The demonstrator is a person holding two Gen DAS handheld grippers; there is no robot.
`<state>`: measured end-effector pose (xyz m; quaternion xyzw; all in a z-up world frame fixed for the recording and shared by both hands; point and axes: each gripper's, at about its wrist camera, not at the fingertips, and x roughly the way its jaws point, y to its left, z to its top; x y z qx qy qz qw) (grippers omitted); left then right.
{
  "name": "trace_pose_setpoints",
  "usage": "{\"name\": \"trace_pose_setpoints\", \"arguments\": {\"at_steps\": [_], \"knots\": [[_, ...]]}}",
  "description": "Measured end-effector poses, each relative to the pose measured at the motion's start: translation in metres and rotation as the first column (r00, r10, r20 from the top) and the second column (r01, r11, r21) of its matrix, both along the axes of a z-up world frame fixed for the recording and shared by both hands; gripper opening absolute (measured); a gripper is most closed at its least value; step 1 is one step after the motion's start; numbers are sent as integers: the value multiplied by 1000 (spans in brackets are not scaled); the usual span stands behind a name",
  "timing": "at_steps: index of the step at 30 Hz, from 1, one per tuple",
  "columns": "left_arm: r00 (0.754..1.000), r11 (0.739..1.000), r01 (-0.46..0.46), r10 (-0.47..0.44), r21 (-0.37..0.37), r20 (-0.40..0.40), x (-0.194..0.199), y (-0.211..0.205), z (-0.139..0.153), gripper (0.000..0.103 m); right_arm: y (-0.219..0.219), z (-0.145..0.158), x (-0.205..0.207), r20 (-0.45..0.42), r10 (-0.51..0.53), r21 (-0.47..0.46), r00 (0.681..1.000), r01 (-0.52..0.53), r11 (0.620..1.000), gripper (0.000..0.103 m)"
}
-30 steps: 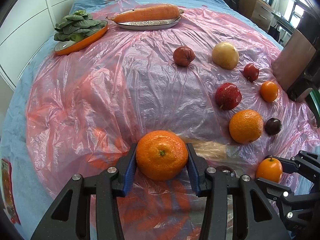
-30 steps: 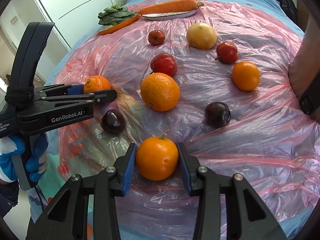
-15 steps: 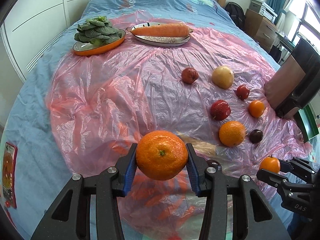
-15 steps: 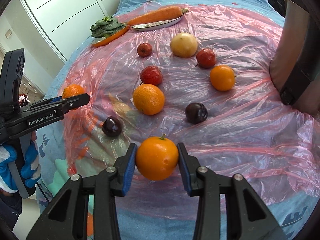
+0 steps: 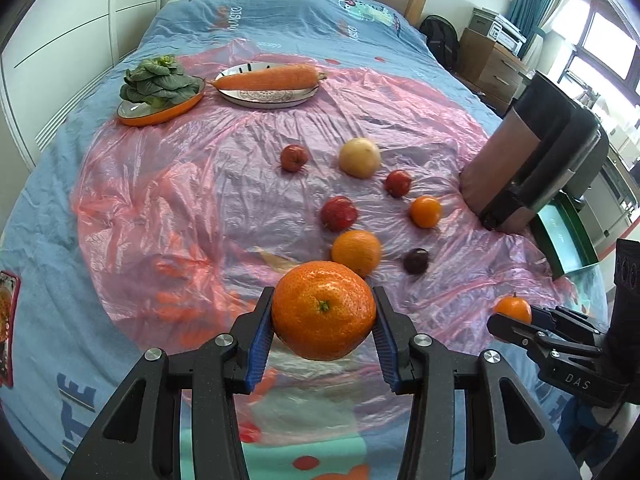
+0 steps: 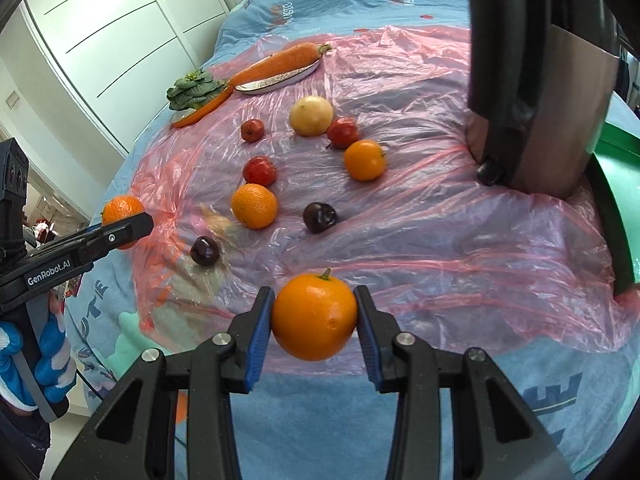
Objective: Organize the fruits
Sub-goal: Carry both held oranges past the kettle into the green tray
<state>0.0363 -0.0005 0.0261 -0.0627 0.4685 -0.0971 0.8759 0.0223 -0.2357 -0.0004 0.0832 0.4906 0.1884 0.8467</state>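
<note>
My left gripper [image 5: 323,322] is shut on a large bumpy mandarin [image 5: 323,310] and holds it well above the pink plastic sheet [image 5: 180,184] on the bed. My right gripper [image 6: 315,318] is shut on a smooth orange [image 6: 315,317] with a green stem, also held in the air; it shows in the left wrist view [image 5: 513,309] at the right. Several fruits lie on the sheet: another orange [image 5: 356,252], a red apple [image 5: 339,213], a small orange [image 5: 425,211], a yellow round fruit [image 5: 359,157], dark plums [image 6: 204,251].
At the far end an orange plate of leafy greens [image 5: 158,88] and a white plate with a carrot [image 5: 268,80]. A brown-and-black container [image 5: 532,152] and a green tray [image 5: 560,236] stand at the right. White wardrobe doors [image 6: 100,40] line the left.
Both grippers have risen and pulled back from the sheet with their fruits still held; the fruits on the sheet now look smaller and farther away.
</note>
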Motion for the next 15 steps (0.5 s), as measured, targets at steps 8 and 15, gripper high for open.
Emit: {"name": "trace_pose_setpoints", "arguments": {"at_steps": [8,15], "knots": [[995,993,101,-101,-62,0,-16,-62,17,40,-63,14,-18,38,-107,19,994,106,994,42],[978,973,210,-210,-93,9,-27,-123,36,40,-133,32,-29,88,-224,42,971,221,974,42]]}}
